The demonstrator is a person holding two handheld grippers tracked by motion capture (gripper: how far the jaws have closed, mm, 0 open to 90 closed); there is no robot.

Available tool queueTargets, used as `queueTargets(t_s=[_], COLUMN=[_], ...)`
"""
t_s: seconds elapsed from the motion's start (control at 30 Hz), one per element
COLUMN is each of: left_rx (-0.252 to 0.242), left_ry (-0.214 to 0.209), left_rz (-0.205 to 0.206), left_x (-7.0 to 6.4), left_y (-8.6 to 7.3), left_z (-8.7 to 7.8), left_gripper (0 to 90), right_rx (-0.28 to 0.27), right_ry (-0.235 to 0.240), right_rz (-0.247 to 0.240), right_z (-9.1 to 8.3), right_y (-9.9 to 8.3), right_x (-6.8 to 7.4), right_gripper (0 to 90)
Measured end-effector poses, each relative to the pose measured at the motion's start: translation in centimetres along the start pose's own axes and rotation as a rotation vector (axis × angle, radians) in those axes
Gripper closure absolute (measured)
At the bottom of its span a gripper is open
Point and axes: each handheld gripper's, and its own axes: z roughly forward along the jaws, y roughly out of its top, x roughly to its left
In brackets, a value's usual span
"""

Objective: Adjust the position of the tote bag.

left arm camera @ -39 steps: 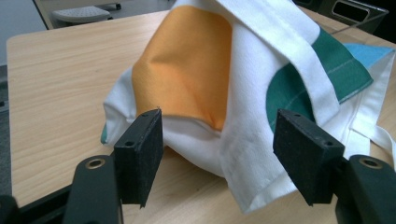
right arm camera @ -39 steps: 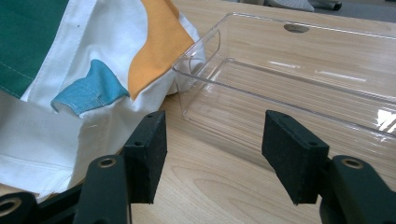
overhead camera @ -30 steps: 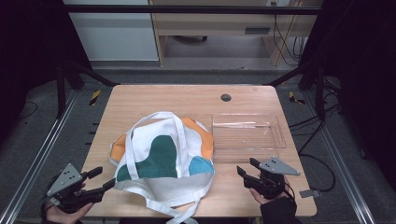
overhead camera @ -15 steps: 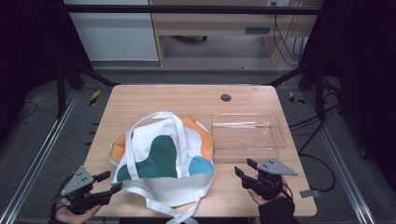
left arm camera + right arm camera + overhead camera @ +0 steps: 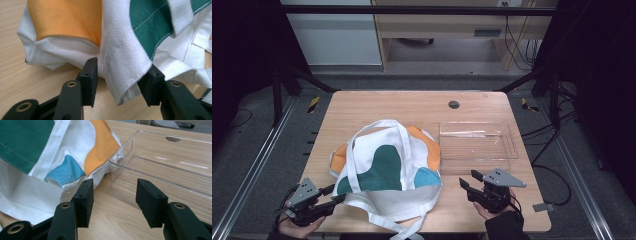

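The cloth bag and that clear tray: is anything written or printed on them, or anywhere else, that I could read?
None can be read.
The cloth bag bears only plain orange, green and blue patches, no lettering.
The clear tray has no label.
The table carries no writing.

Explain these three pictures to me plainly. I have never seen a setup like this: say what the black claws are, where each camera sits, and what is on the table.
A person sits at a wooden table, holding a hand-operated two-jaw tool in each hand: the left gripper and right gripper. One camera looks down from above; one more rides on each tool, looking along its black jaws. On the table lie a white cloth bag with green, orange and blue patches, and an empty clear plastic tray. The left jaws stand open around a bag fold; the right jaws are open, holding nothing.
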Motion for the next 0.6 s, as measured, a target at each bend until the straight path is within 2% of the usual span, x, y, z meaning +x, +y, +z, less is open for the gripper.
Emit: queueTargets(t_s=[0.23, 0.4, 0.57, 0.6], left_rx=[0.0, -0.003, -0.013, -0.015], left_ry=[0.003, 0.007, 0.016, 0.014], left_rz=[0.0, -0.011, -0.008, -0.011], left_x=[0.0, 0.3, 0.3, 0.3], left_y=[0.1, 0.2, 0.3, 0.3], left_z=[0.6, 0.7, 0.7, 0.7], left_gripper=[63.8, 70.9, 78.8, 78.8], right_rx=[-0.012, -0.005, 0.005, 0.005], right_ry=[0.034, 0.078, 0.114, 0.114], right_rz=[-0.013, -0.026, -0.066, -0.066], right_z=[0.9, 2.1, 3.5, 3.5], right_y=[0.6, 1.3, 1.9, 1.9], right_x=[1.3, 2.8, 4.9, 4.9], right_gripper=[52.5, 55.6, 59.1, 59.1])
